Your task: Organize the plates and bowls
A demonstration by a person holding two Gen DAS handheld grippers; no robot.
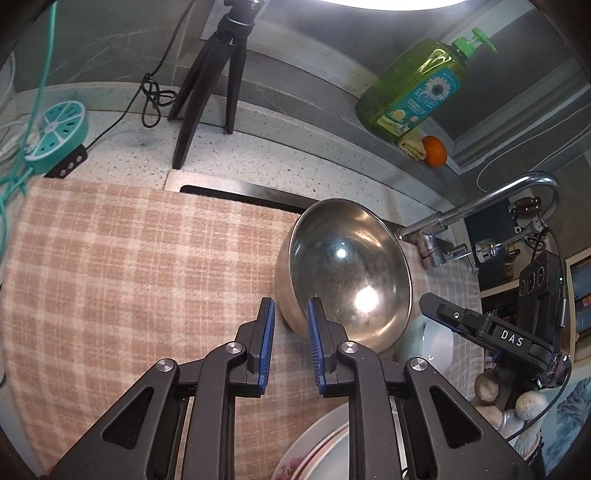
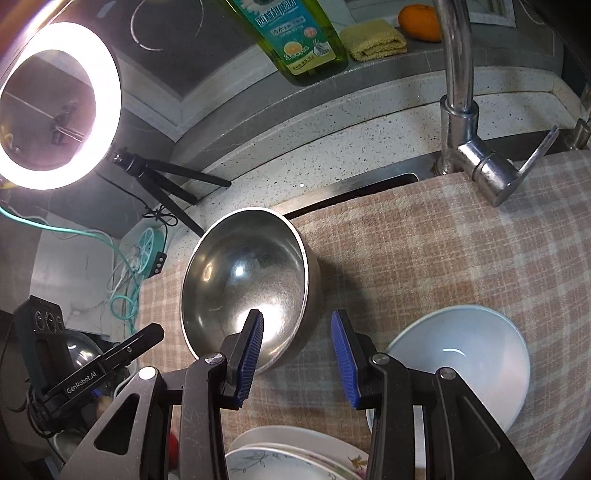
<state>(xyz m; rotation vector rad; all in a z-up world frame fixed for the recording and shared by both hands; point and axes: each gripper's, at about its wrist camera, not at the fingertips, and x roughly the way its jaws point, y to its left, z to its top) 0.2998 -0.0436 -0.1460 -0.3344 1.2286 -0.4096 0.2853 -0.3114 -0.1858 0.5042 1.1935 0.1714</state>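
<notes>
The steel bowl (image 1: 347,273) sits upright on the checked cloth (image 1: 129,266) that covers the worktop, near the back edge by the sink slot. It looks thin-walled and light, stiff, and slick on its polished inside, so a pinch across the rim is the likeliest hold; a light squeeze could let it slide or swing. Just beside it, toward the tap (image 2: 476,147), stands a pale blue bowl (image 2: 461,362), probably ceramic: heavier, breakable, with a smooth glaze that calls for a firm grip on the rim and a gentle set-down. At the near edge lies a stack of flowered plates (image 2: 291,458), flat and brittle, hard to take except by an overhanging edge.

The left gripper (image 1: 291,332) has its fingers a narrow gap apart, with nothing between them, tips just short of the steel bowl's near rim. The right gripper (image 2: 297,339) stands wider, also empty, one finger in front of the steel bowl's wall, the other over bare cloth.

Farther back are a tripod (image 1: 210,85), a green soap bottle (image 1: 413,85), a folded yellow cloth (image 2: 373,38) and an orange (image 2: 419,20).
</notes>
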